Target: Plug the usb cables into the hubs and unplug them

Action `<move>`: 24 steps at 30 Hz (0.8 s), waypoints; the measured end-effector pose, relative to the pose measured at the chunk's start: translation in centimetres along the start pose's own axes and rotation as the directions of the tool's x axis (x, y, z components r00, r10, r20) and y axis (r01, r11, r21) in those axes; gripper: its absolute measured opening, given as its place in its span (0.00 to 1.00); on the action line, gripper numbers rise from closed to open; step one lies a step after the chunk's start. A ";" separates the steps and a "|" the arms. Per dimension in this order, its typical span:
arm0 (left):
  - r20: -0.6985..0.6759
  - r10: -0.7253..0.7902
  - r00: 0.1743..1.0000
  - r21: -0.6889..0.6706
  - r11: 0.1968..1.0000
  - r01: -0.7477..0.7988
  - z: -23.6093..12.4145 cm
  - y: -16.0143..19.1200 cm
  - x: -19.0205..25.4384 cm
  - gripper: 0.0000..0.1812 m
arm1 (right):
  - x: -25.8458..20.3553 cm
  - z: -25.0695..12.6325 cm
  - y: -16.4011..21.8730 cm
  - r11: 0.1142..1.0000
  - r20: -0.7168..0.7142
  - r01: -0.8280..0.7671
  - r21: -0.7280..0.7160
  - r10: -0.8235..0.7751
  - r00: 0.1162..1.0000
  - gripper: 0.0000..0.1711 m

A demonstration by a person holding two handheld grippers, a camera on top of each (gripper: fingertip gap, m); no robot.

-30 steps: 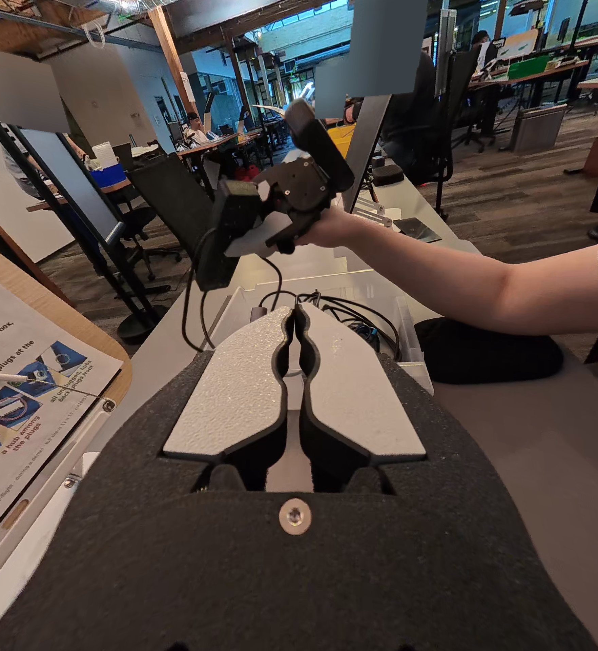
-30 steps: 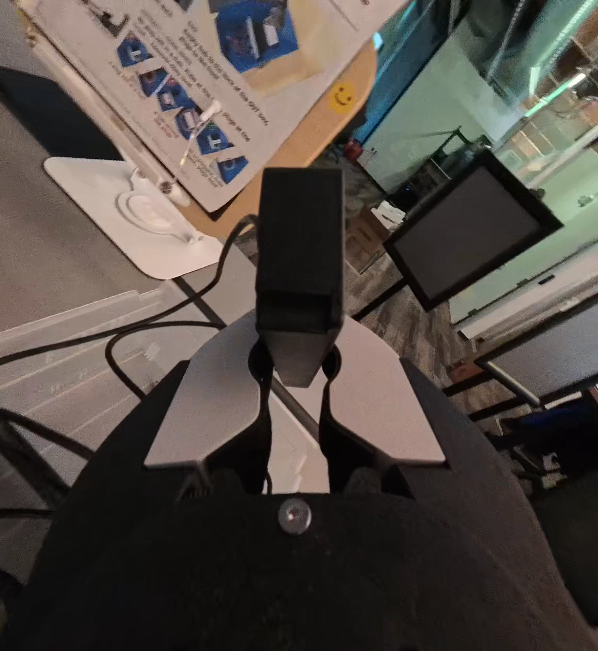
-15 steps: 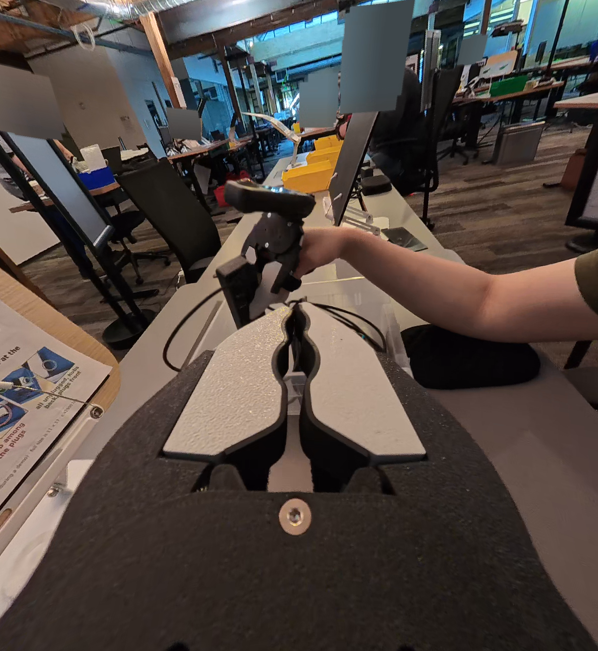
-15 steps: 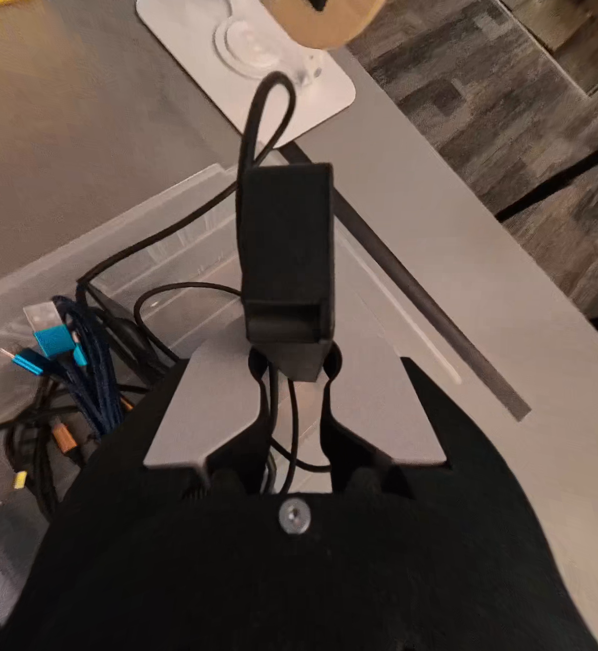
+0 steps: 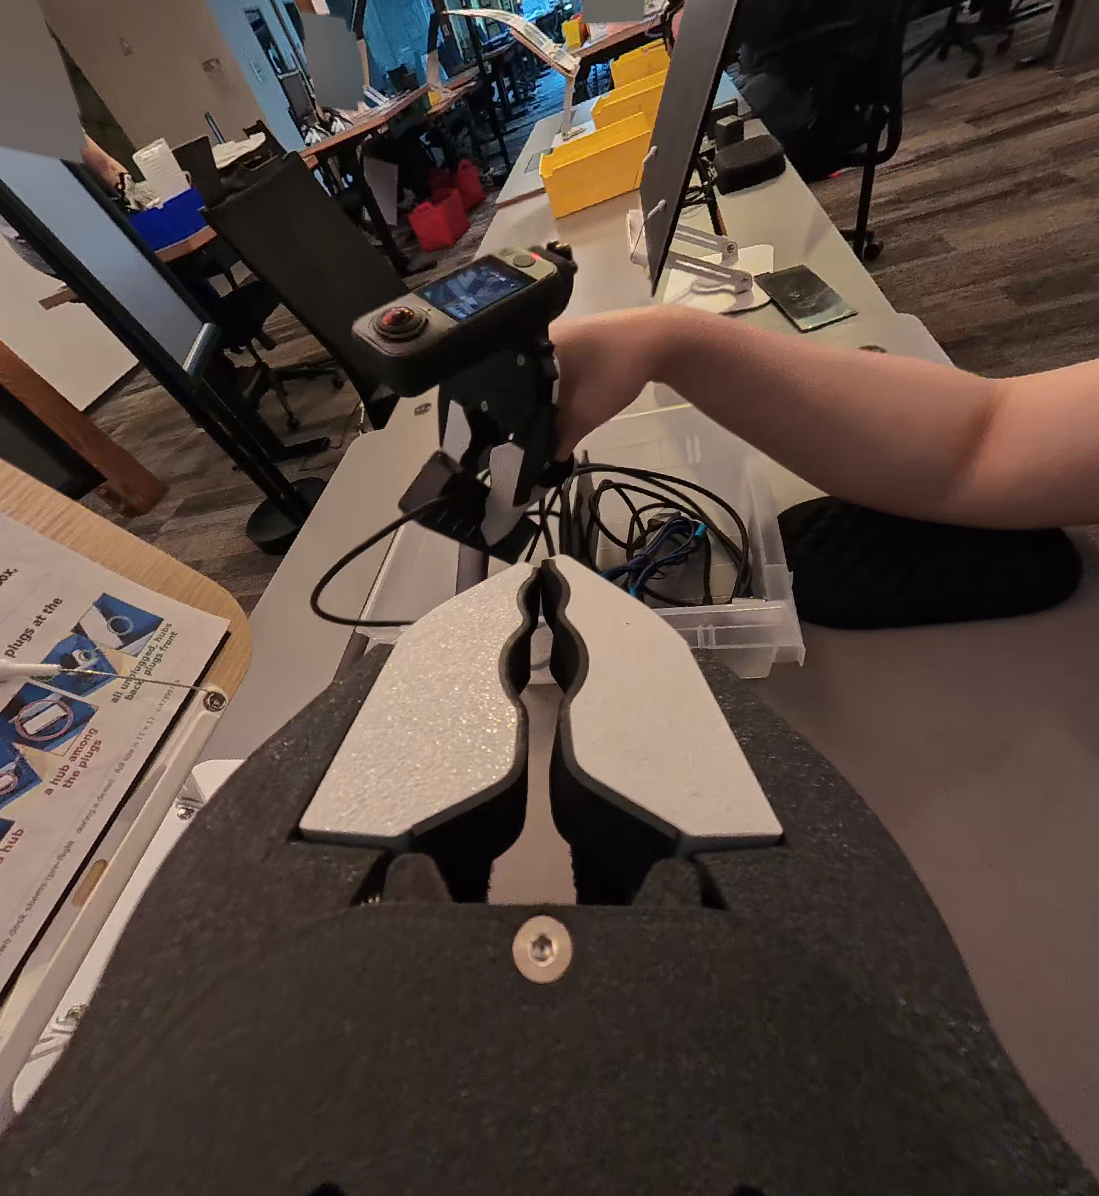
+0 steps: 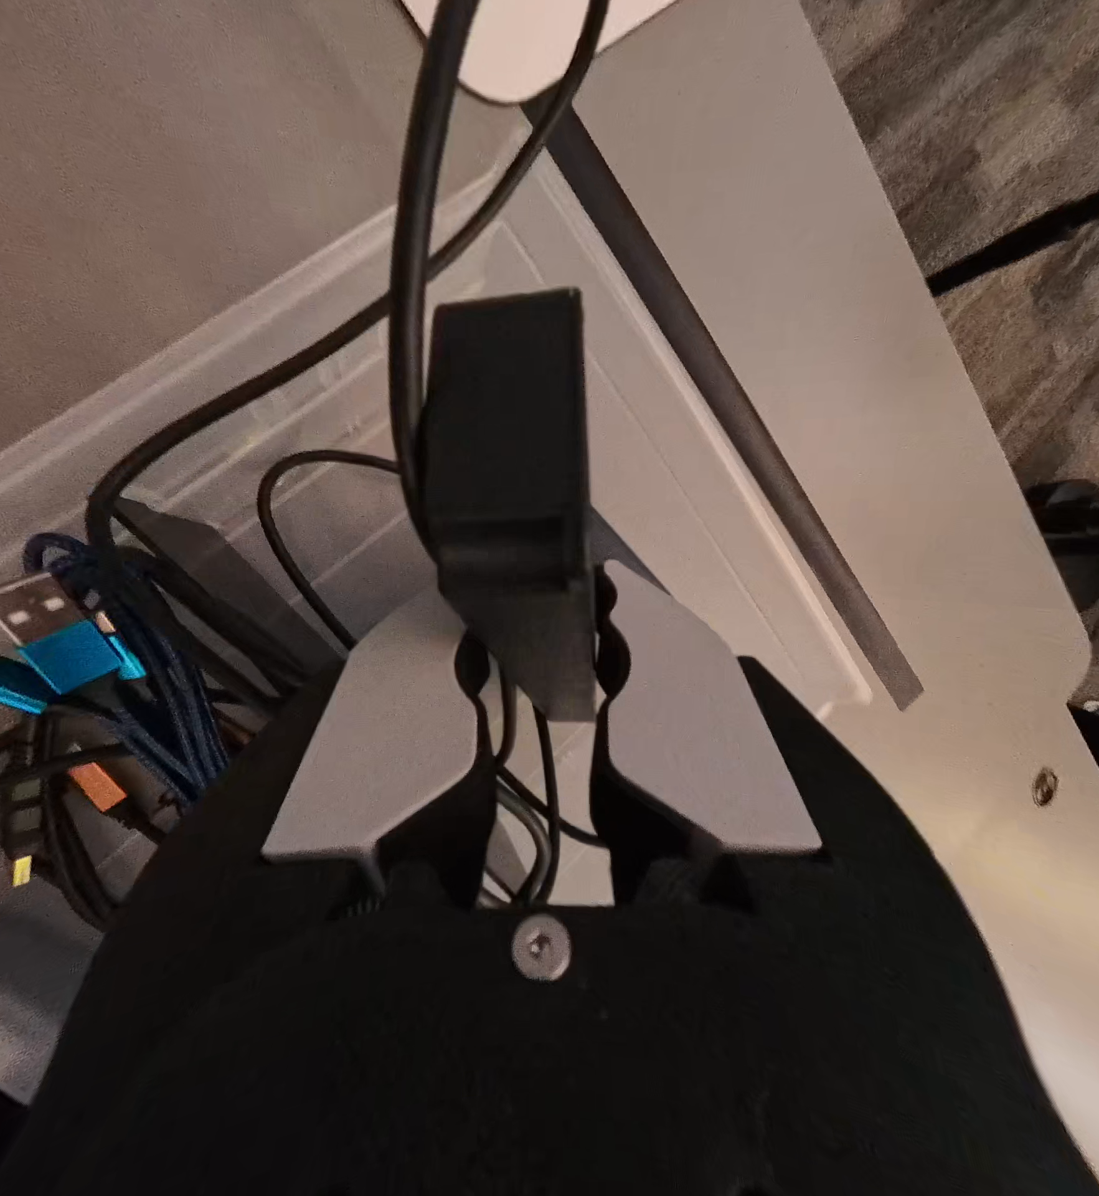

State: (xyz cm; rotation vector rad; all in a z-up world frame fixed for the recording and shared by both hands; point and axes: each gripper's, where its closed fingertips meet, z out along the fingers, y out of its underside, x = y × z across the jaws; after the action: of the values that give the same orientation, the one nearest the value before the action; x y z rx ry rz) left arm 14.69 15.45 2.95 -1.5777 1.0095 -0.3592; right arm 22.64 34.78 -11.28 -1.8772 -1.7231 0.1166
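Right gripper point(image 6: 537, 647) pinching black hub point(image 6: 508, 466), held above clear bin point(image 5: 763, 621) on worktop point(image 5: 922, 809); hub lead loops over bin edge. Left gripper point(image 5: 541, 573) pressed together, empty, near bin. Loose cables point(image 6: 113, 679) piled in bin.

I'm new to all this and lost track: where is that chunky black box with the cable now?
The black box-shaped hub is clamped in the right gripper, held above the clear plastic bin of tangled cables.
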 end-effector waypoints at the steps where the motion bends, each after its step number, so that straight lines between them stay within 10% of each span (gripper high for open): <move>1: -0.001 0.003 1.000 0.001 1.000 -0.003 0.0 -0.1 0.1 0.00 | -0.1 0.1 -0.4 1.000 0.012 -0.002 0.020 0.002 1.000 0.19; 16: 0.076 -0.032 0.997 0.034 0.999 0.029 -1.9 -0.1 -1.8 0.00 | -2.2 -6.9 -1.7 0.972 0.085 0.084 0.220 -0.105 0.991 0.35; 24: 0.082 -0.038 0.996 -0.009 0.999 0.039 -1.8 0.5 -1.7 0.00 | -3.1 -8.7 2.0 0.997 0.064 0.074 0.019 -0.076 0.995 0.28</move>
State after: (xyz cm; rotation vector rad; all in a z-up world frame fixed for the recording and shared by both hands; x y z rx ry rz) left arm 12.20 15.57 3.52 -1.6104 0.9204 -0.3129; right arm 27.69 28.78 -5.99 -1.8124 -1.8281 0.1634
